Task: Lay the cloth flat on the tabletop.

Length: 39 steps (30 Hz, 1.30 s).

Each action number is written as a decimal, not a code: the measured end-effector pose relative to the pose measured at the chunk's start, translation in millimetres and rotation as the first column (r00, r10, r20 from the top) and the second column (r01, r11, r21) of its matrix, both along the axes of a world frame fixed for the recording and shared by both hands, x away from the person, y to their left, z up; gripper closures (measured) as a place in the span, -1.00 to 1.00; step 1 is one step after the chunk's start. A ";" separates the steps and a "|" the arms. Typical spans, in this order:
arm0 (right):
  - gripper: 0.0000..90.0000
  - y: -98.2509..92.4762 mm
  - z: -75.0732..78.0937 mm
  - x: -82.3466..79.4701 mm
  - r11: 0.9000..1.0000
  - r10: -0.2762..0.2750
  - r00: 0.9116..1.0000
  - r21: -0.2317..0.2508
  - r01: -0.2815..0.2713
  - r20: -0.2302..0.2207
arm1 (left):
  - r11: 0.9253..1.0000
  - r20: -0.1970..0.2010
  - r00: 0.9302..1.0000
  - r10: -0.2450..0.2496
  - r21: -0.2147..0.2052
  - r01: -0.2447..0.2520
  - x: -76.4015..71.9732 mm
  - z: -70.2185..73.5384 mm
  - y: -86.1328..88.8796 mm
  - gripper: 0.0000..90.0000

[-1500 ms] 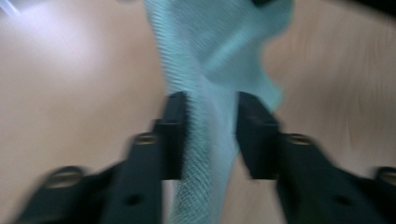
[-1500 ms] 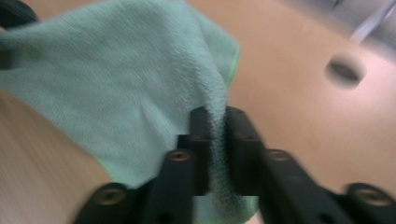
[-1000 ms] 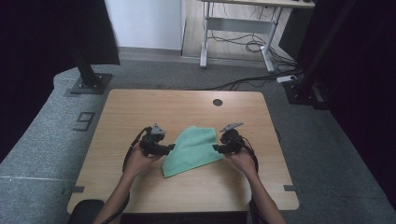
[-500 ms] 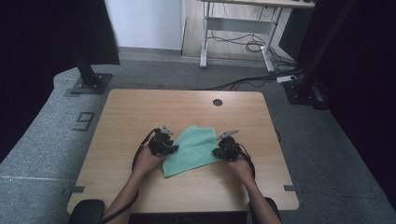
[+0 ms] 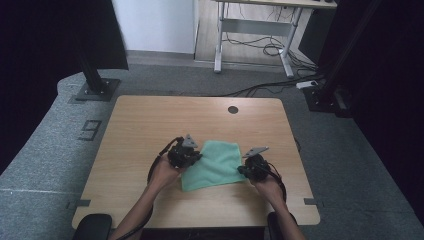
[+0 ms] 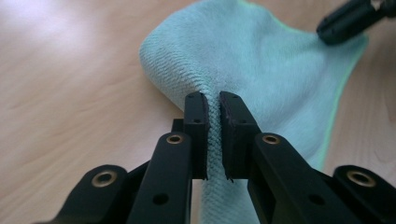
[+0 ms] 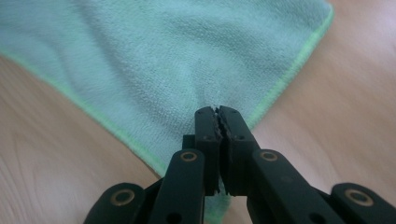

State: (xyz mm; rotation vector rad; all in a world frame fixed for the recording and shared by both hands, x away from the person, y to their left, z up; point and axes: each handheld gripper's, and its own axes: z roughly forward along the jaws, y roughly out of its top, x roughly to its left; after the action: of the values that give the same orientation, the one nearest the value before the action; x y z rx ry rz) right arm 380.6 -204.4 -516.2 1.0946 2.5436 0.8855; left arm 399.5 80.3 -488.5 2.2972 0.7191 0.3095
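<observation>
My left gripper sits at the left edge of the green cloth, which lies near the middle of the wooden worktop, toward my side. In the left gripper view, the jaws of this gripper are clamped on a raised fold of the cloth; the fabric passes between the two jaw pads and rises off the worktop at that point. The tip of my other gripper appears at the far edge of the cloth in that view.

My right gripper sits at the right edge of the cloth. In the right gripper view, its jaws are pressed together at the cloth near a corner bounded by a bright green hem, with a thin pinch of fabric between the pads. The rest of the cloth lies flat on the worktop.

Both my hands hold the grippers low, close to the worktop surface.
</observation>
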 end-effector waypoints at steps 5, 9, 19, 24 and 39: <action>0.91 -23.7 -10.3 -12.2 0.998 -0.047 0.999 -0.030 0.046 -0.021 | 0.999 -0.049 0.998 -0.031 -0.026 0.030 -0.8 -17.8 -11.0 0.52; 0.90 -37.2 -13.8 -16.8 0.997 -0.073 0.997 -0.013 0.072 -0.026 | 0.999 -0.023 1.000 0.018 -0.044 -0.019 6.5 -12.0 -3.4 0.34; 0.86 -45.1 -15.0 -17.3 0.996 -0.088 0.996 -0.006 0.088 -0.019 | 0.996 -0.043 0.997 0.069 -0.061 -0.072 35.7 -13.7 -2.1 0.16; 0.85 -45.0 -15.3 -19.0 0.996 -0.090 0.996 -0.007 0.090 -0.014 | 0.997 -0.081 0.996 0.043 -0.058 -0.047 43.6 -30.1 -20.8 0.13; 0.94 -22.4 35.2 -29.3 0.996 -0.021 0.994 0.084 0.013 0.103 | 0.999 0.152 0.988 0.025 0.037 -0.031 1.4 66.2 -24.1 0.57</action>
State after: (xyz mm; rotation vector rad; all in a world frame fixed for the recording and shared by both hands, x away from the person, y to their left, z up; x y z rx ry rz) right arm 351.2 -226.8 -481.0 1.0629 2.4294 1.0251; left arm 400.9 56.2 -422.3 2.2737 0.6735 0.5095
